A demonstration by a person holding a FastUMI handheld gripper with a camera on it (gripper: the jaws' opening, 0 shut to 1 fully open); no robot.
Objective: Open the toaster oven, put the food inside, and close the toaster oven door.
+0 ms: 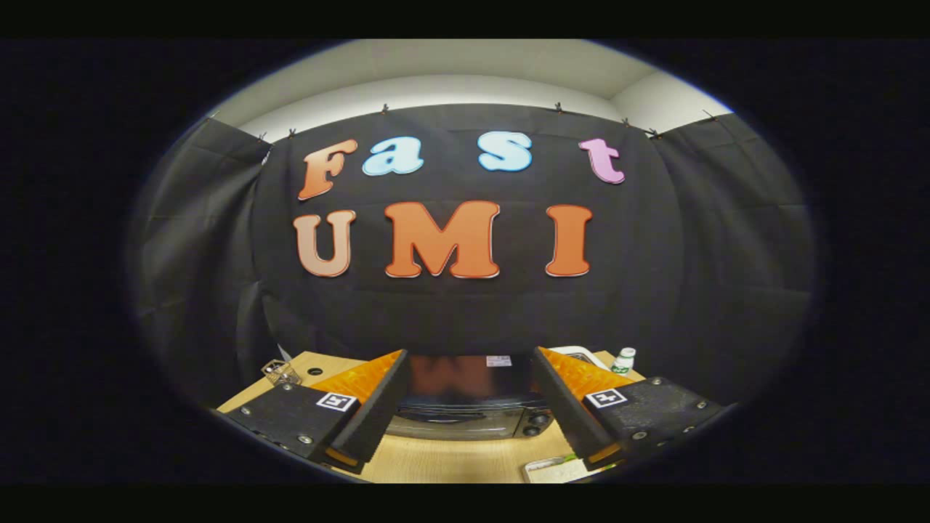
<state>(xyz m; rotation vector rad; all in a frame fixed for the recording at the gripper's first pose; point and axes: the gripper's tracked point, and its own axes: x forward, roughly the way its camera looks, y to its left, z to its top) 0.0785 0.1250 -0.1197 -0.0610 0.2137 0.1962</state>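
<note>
We hold our gripper (pixel 465 407) with its fingers wide apart and nothing between them. The toaster oven (pixel 468 414) sits on the table (pixel 465 461) beyond them, its door shut. A small bottle (pixel 623 360) stands near the table's far right corner.

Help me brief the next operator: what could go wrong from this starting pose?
The gripper is open and high above the toaster oven, whose door looks closed; a steep approach may miss the handle. The small bottle and clear item beside the oven could get knocked. The food by the right finger is barely visible, so grasping may be awkward.
</note>
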